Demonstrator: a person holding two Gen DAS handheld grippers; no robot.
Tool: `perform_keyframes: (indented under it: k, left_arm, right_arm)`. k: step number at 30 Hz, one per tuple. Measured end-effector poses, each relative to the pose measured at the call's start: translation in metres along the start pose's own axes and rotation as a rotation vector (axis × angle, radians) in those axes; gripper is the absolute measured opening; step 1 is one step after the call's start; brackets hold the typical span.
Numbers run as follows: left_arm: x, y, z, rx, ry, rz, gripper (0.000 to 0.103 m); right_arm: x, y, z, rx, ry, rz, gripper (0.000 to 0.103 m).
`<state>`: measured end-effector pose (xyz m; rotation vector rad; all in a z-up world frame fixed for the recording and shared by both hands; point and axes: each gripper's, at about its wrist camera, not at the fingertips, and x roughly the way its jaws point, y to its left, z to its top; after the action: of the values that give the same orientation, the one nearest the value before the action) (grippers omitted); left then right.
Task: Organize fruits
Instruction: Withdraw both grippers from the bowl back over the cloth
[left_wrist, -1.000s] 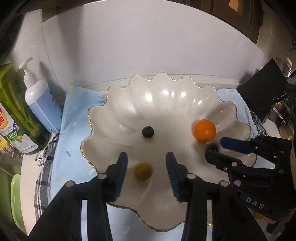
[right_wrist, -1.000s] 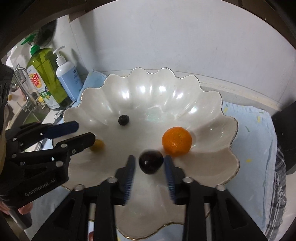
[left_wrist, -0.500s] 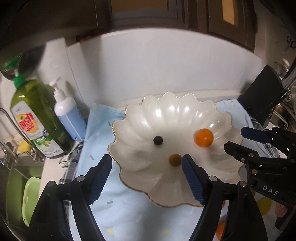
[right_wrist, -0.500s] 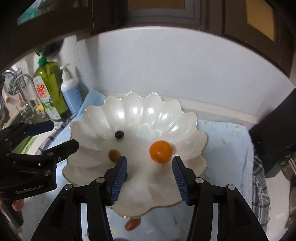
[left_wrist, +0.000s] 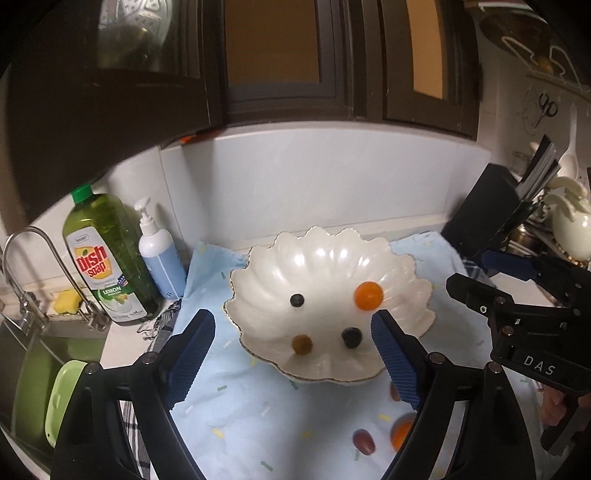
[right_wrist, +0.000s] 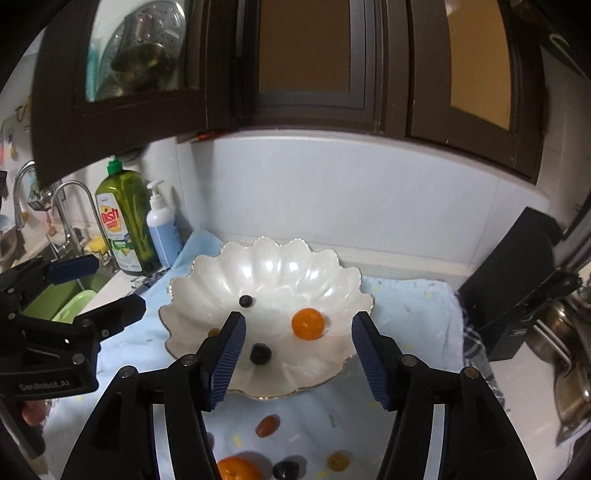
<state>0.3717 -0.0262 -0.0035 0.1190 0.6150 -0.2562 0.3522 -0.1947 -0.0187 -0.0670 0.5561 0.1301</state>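
A white shell-shaped bowl (left_wrist: 325, 254) (right_wrist: 273, 266) sits on a light blue cloth. In it lie an orange mandarin (left_wrist: 368, 296) (right_wrist: 308, 324), a small blueberry (left_wrist: 297, 300) (right_wrist: 246, 301), a dark grape (left_wrist: 351, 337) (right_wrist: 260, 353) and an olive-yellow fruit (left_wrist: 302, 344) (right_wrist: 213, 332). My left gripper (left_wrist: 291, 354) is open and empty, above the bowl's near rim. My right gripper (right_wrist: 297, 354) is open and empty, also above the near rim. On the cloth in front lie a reddish grape (right_wrist: 266, 425) (left_wrist: 364, 441), another mandarin (right_wrist: 238, 469) (left_wrist: 402, 435), a dark grape (right_wrist: 286, 469) and a small yellow fruit (right_wrist: 338, 461).
A green dish soap bottle (left_wrist: 107, 258) and a blue pump bottle (left_wrist: 159, 254) stand left of the bowl, beside a tap (left_wrist: 44, 273) and sink. A black block (left_wrist: 491, 210) and pots stand at the right. Dark cabinets hang above the white backsplash.
Both grippers have opened, let go of their fruits in the bowl, and pulled back and up. The dark grape and the olive-yellow fruit now lie loose in the bowl.
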Motion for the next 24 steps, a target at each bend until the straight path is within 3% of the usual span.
perform_keyframes:
  k: [15, 24]
  left_arm:
    - [-0.065, -0.021, -0.029, -0.083, -0.095, 0.050, 0.101]
    - [-0.090, -0.044, -0.051, -0.036, -0.174, 0.098, 0.103]
  right_arm:
    - [-0.072, -0.004, -0.024, -0.007, -0.116, -0.044, 0.074]
    - [-0.087, -0.016, -0.055, 0.032, -0.096, -0.046, 0.075]
